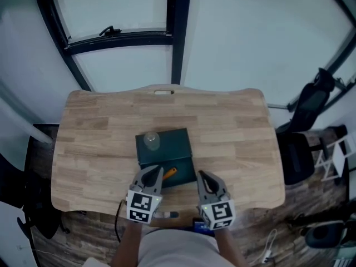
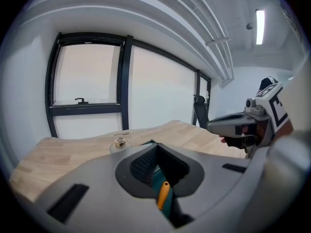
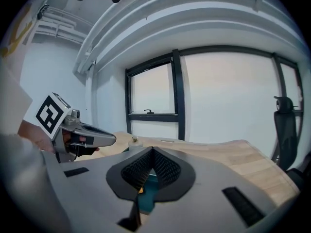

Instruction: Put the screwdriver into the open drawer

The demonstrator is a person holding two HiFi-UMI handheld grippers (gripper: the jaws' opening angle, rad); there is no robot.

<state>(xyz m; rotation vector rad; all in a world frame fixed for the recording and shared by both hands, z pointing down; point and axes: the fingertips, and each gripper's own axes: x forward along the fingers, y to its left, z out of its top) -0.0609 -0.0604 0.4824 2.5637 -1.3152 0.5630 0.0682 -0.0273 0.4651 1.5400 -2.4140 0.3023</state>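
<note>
The screwdriver (image 1: 169, 172), orange handle showing, lies in the open drawer (image 1: 186, 178) near the front edge of the surface (image 1: 233, 138). The left claw (image 1: 155, 174) and right claw (image 1: 203, 177) are both clenched on nothing and hover just above it, apparently because the placing is done.

Wooden table (image 1: 233, 127) (chair (image 1: 295, 160) beside)

Head view steeply down over table (image 1: 239, 132); both gripper views low, facing window (image 2: 87, 76), sharing table
</note>
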